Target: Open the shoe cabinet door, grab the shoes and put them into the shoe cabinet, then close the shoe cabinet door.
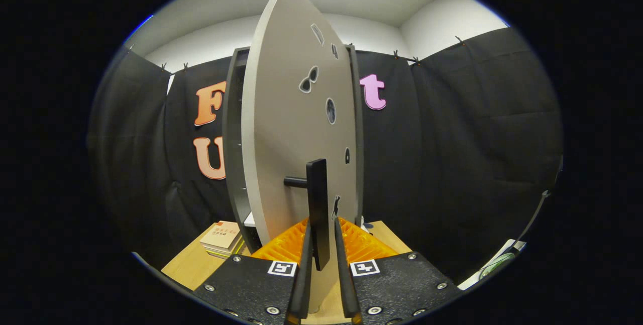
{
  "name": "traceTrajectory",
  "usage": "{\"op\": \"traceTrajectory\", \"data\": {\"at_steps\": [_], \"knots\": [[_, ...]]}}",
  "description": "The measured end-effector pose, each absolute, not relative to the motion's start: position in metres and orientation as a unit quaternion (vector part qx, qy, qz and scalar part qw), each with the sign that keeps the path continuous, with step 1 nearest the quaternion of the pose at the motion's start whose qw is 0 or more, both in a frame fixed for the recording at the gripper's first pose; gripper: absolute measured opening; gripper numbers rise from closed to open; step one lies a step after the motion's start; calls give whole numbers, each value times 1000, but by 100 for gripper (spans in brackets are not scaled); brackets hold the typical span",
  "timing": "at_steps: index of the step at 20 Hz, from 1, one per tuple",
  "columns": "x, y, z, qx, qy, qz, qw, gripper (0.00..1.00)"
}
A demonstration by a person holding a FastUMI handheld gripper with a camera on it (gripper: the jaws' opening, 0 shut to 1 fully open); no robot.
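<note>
The grey shoe cabinet [232, 154] stands right in front of me on a wooden table. Its pale door [286, 129] is swung partly out toward me, so I see it nearly edge-on with several small stickers on its face. A dark vertical bar handle [317, 204] sticks out from the door on a short post. My gripper [321, 244] is shut on that handle, one finger pressing on each side of its lower part. Dark shelves of the cabinet interior show through the gap left of the door. Whatever lies behind the door is hidden.
A small stack of books [221, 238] lies on the wooden table [186, 267] beside the cabinet's left foot. Black cloth walls close in behind and on both sides. A white object with a cable [497, 262] sits low beyond the right finger.
</note>
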State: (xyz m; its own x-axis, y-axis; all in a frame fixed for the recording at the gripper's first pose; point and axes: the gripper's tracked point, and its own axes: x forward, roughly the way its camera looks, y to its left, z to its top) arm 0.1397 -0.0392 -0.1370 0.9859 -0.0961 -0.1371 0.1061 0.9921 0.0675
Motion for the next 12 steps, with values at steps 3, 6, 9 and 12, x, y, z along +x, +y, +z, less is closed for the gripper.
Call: {"op": "traceTrajectory", "data": {"at_steps": [3,6,9,12], "knots": [[132,-64,-138,38,68,-63,995,25],[125,-103,-140,36,63,-79,994,25],[125,-138,-133,26,45,-84,995,25],[124,-167,-140,38,48,-88,994,22]]}}
